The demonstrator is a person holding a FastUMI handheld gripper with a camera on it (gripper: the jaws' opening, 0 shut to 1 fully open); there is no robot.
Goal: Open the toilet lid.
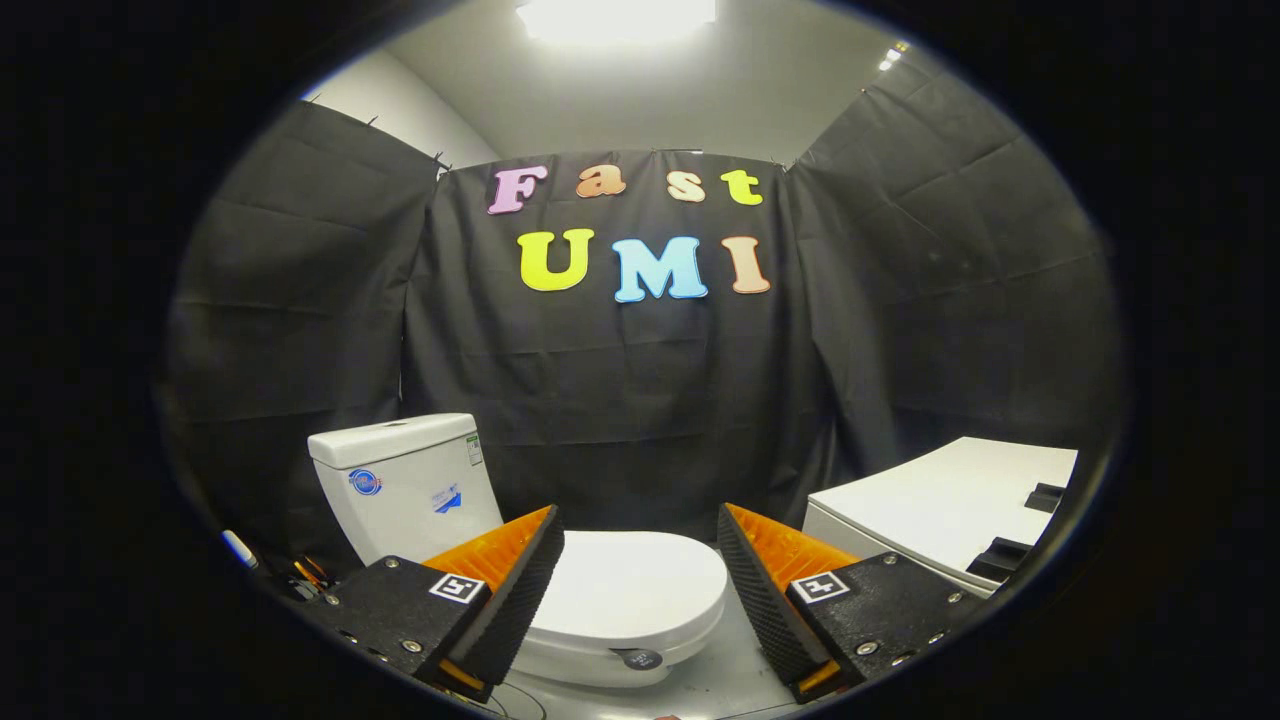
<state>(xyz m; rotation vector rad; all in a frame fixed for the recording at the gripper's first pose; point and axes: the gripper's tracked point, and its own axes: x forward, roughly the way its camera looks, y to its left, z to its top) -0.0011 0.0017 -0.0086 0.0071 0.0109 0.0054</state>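
Black cloth walls (640, 400) enclose the booth on three sides, with a pale ceiling and a bright ceiling light (615, 15) above. Against the cloth stands a white toilet (560, 560), its tank (405, 485) upright behind the bowl and carrying small stickers. To the other side sits a white table (940, 500) with dark blocks at its near edge. On the bowl the toilet lid (630, 590) lies flat and closed, just ahead of the fingers and partly between them. A small dark round piece (641, 659) sits at the bowl's front edge. Low in the view, the gripper (640, 580) has its fingers spread wide apart, grasping nothing and clear of the lid.
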